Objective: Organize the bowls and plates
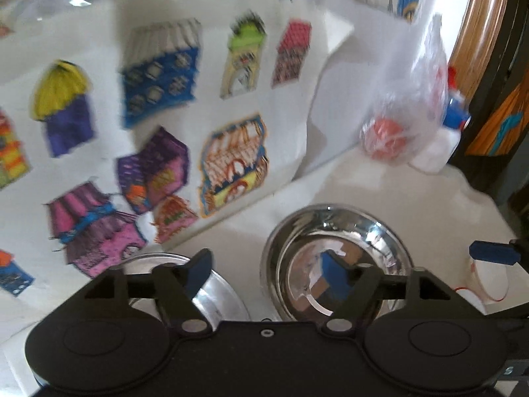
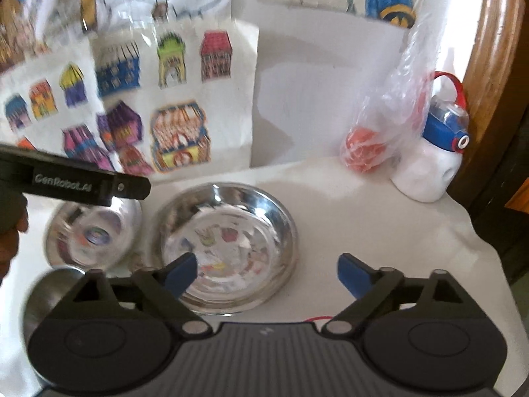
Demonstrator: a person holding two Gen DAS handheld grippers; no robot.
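- With both sets of fingers spread, left gripper [image 1: 267, 269] and right gripper [image 2: 267, 273] grip nothing.
- Steel bowl [image 2: 228, 244] on tabletop [image 2: 380, 218]; smaller steel dish [image 2: 89, 235] beside it, possibly touching.

Right wrist view: bowl [image 2: 228, 248] sits on the bench [image 2: 380, 225] at frame centre. Plate [image 2: 92, 235] lies just left of it, apart. A second bowl [image 2: 46, 294] at lower left, partly hidden. Bag [image 2: 383, 125] and bottle [image 2: 436, 152] stand at upper right, side by side, bag left of bottle. Paper sheet [image 2: 172, 99] stands behind the plate and bowl.
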